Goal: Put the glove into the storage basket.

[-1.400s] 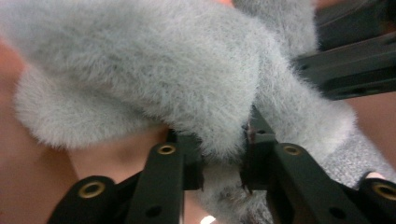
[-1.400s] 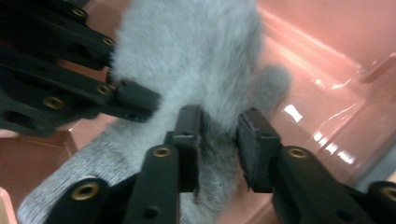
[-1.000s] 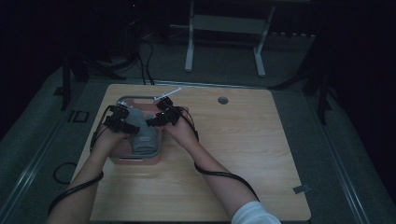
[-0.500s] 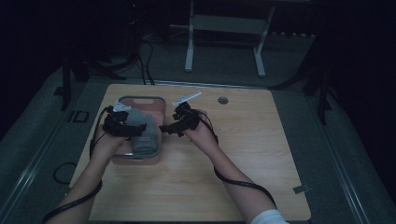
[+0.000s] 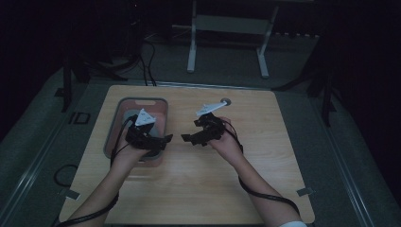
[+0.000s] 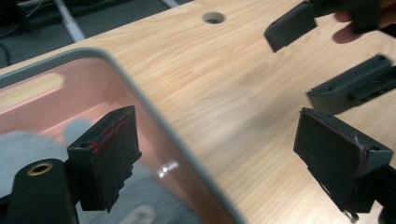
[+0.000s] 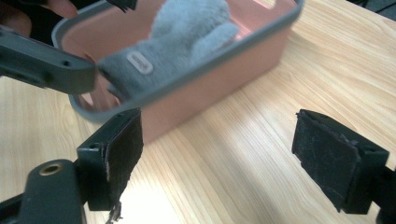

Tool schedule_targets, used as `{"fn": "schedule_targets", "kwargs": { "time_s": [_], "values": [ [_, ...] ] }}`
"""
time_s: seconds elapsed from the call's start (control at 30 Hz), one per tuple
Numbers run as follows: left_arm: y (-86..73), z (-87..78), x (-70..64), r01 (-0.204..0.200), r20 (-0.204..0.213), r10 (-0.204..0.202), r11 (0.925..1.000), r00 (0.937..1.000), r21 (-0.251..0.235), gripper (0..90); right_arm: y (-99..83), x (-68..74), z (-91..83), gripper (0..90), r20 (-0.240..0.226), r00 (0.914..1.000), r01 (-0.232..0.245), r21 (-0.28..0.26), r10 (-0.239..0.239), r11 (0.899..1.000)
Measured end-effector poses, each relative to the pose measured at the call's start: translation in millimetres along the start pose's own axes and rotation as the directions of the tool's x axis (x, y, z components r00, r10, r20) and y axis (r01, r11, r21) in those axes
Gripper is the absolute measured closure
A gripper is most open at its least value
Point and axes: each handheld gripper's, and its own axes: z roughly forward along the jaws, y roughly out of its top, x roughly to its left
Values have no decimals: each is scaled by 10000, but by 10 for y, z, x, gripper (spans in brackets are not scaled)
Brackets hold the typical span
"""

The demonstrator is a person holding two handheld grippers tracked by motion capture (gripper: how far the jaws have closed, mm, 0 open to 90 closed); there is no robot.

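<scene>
A pink bin [image 7: 210, 88] with a grey rim sits on the wooden surface [image 5: 265, 161], holding a grey fuzzy cloth [image 7: 187, 32], perhaps a sock or mitten. The left gripper [image 5: 158, 142] hovers at the bin's near edge, the right gripper [image 5: 194, 137] just beside it over bare wood; both have jaws spread wide, gripping nothing.

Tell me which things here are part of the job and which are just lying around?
Part of the job:
- grey glove, lying in the pink bin
- left hand-held gripper, open
- right hand-held gripper, open

Just there:
- hole in the tabletop
- white stand legs behind the table
</scene>
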Motion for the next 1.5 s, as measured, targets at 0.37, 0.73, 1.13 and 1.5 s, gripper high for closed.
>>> {"fn": "schedule_targets", "kwargs": {
  "time_s": [0.37,0.73,1.13,1.5],
  "values": [
    [10,196,-357,-575,944,580,9983,9938,-85,146,-375,-170,-299,162,478,9987,-170,130,163,9998],
    [-139,470,-646,-1091,1864,1085,9940,9765,-72,146,-800,-248,-549,162,699,9972,-306,336,282,9990],
    [-373,751,-892,-1370,2714,1290,9905,9538,107,146,-1289,-238,-599,162,468,9987,-205,506,182,9985],
    [-551,833,-970,-1369,3048,1286,9906,9437,62,146,-1644,-251,-595,160,455,9988,-201,767,166,9969]
  ]
}}
